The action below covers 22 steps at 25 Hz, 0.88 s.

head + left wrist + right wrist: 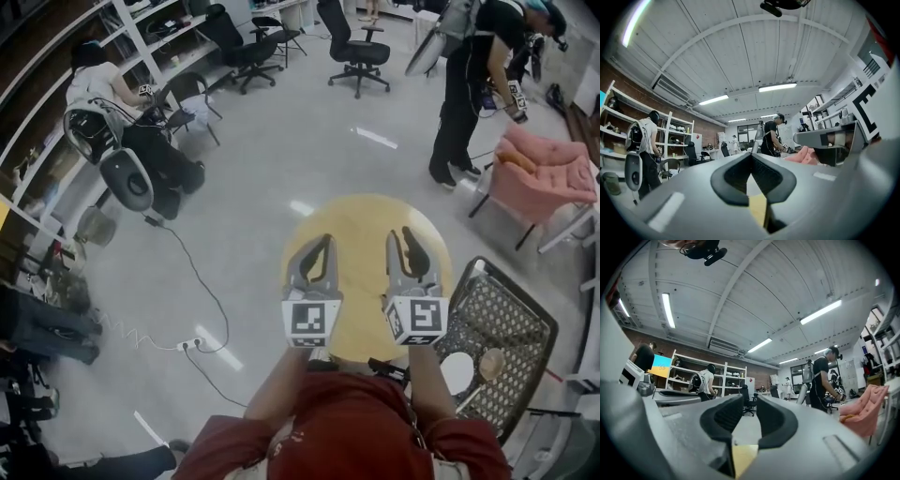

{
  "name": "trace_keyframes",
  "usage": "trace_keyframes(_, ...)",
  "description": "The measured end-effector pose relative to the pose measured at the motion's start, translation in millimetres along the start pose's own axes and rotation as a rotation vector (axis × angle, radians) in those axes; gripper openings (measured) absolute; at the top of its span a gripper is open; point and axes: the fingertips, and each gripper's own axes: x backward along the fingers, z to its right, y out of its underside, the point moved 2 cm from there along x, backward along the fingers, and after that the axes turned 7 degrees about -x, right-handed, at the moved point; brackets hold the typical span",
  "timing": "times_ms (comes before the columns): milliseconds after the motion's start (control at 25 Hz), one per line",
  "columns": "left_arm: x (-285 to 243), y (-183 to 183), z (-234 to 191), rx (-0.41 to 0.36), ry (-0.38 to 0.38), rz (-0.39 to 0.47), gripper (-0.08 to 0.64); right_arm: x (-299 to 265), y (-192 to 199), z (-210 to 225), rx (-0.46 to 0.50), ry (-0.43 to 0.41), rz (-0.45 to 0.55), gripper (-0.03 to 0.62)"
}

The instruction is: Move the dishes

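While both point out over the round yellow surface, the left tool has its jaws pressed together on nothing, and the right tool has its jaws apart and empty. Right of the right tool, back toward the person, a white plate and a brown dish, its kind hard to make out, lie on a black mesh chair. Neither tool's own view shows them.

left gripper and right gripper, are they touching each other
Apart. The head view shows the yellow table between the left gripper and the right gripper.
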Motion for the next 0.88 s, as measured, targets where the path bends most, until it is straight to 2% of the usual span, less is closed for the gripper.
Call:
trace_keyframes(360, -20.0, 3.1, 3.7, 0.013, 0.035, 0.005, 0.008, -11.7, 1.9, 3.5, 0.04, 0.024, -0.02, 0.003)
trace_keyframes(640, -29.3, 5.9, 22.2, 0.029, 0.062, 0.006, 0.008, -9.0, 6.2, 11.4, 0.073, 0.036, -0.045, 0.002)
trace_keyframes(880, -33.4, 2.7, 20.9, 0.039, 0.081, 0.012, 0.008, -12.8, 3.1, 6.0, 0.096, 0.042, -0.064, 0.002)
